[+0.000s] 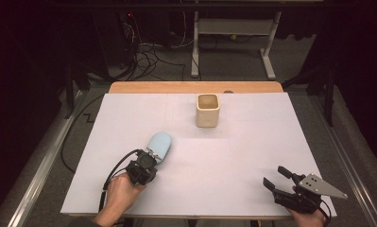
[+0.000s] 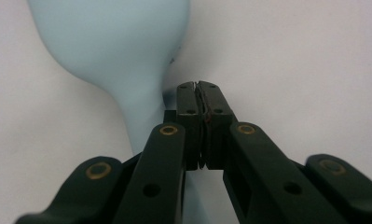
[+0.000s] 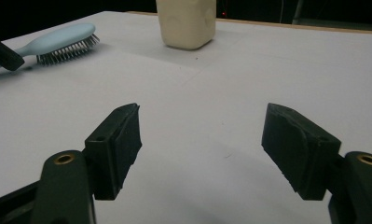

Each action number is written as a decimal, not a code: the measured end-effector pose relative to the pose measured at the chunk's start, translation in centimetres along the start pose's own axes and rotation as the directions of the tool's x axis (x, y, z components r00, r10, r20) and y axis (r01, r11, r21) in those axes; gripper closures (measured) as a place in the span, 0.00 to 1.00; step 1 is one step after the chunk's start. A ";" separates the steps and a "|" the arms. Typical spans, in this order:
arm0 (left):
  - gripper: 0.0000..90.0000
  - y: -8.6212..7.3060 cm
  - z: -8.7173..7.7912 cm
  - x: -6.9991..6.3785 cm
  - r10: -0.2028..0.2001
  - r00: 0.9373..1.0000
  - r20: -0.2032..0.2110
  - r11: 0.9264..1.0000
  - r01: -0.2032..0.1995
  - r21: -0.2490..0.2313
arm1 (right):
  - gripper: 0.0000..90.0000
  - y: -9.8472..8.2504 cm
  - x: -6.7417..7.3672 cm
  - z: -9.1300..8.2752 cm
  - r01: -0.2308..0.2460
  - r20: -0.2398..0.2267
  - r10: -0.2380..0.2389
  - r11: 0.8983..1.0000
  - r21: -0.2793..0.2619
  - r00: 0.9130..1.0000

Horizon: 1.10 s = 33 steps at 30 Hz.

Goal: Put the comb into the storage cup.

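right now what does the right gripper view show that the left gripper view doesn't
Right gripper view: the beige cup standing beyond the open right gripper, and the bristles facing down on the table.

Left gripper view: the left gripper close up, jaws shut with nothing between them, and the brush's narrow neck running beside and below them.

Shared: the light blue hairbrush and the white table surface.
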State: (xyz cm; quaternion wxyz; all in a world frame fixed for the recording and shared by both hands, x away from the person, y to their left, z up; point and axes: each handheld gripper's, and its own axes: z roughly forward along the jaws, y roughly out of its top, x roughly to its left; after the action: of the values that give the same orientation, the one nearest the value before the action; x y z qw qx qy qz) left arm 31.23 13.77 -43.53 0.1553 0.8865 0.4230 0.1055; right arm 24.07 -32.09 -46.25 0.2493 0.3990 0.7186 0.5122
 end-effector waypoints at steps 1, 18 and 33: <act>0.98 0.0 0.0 0.1 -0.002 1.000 -0.003 1.000 0.002 -0.003 | 0.32 0.0 0.0 0.0 0.000 0.000 0.000 1.000 0.000 1.000; 0.95 -0.3 -0.1 0.9 -0.020 1.000 0.009 1.000 0.020 -0.015 | 0.32 0.0 0.0 0.0 -0.001 0.001 0.001 1.000 0.001 1.000; 0.60 -0.5 -2.6 0.6 -0.025 0.999 0.033 0.987 0.030 -0.156 | 0.32 0.0 0.0 0.0 0.006 0.005 -0.006 1.000 -0.003 1.000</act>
State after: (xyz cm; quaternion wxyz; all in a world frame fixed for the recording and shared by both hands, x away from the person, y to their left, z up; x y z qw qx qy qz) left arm 30.42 15.04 -41.31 0.2325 0.8671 0.4232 0.1226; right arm 24.07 -32.05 -46.25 0.2531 0.3978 0.7185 0.5113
